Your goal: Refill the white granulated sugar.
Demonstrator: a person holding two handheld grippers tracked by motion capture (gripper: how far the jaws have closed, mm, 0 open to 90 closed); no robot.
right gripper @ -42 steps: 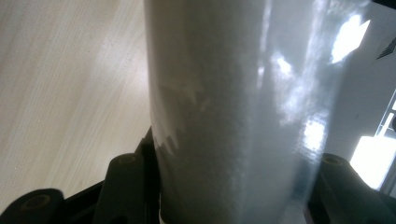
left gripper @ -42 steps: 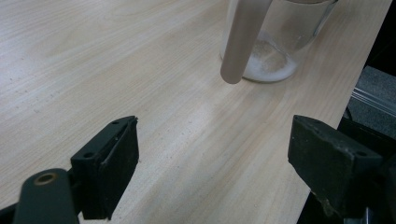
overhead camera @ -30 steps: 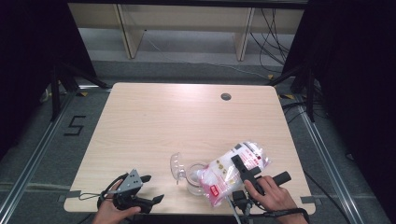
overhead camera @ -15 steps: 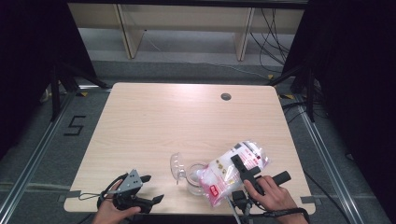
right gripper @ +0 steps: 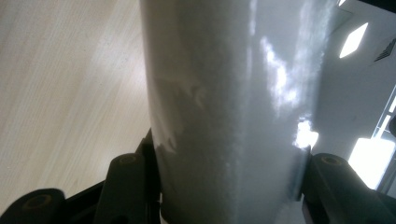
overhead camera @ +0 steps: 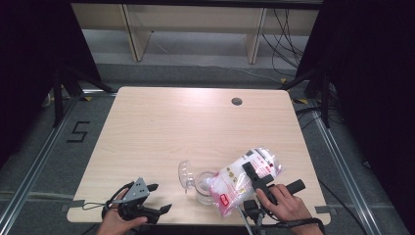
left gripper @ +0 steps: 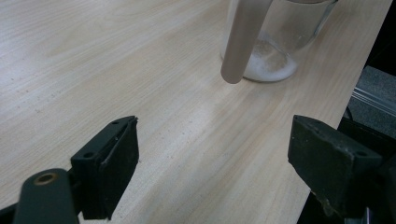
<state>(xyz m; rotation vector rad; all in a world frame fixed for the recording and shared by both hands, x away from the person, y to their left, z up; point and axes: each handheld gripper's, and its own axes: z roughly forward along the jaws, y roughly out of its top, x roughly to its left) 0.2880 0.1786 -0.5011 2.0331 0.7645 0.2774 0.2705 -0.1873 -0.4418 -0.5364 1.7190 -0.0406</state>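
Note:
A clear plastic bag of white powder (overhead camera: pixel 242 178) with a red label is tipped over a glass jar (overhead camera: pixel 203 187) near the table's front edge. My right gripper (overhead camera: pixel 257 178) is shut on the bag (right gripper: pixel 233 107), and its jaws press both sides of it. White powder lies in the bottom of the jar (left gripper: pixel 275 42), whose hinged lid (overhead camera: pixel 185 175) stands open to the left. At the front left my left gripper (overhead camera: pixel 159 198) rests open on the table with nothing between its jaws; in its own view that left gripper (left gripper: pixel 224 158) points toward the jar.
The wooden table (overhead camera: pixel 195 127) has a round cable hole (overhead camera: pixel 237 101) at the back right. The jar stands close to the front edge. Dark curtains and metal floor rails flank the table, with shelving legs and cables behind it.

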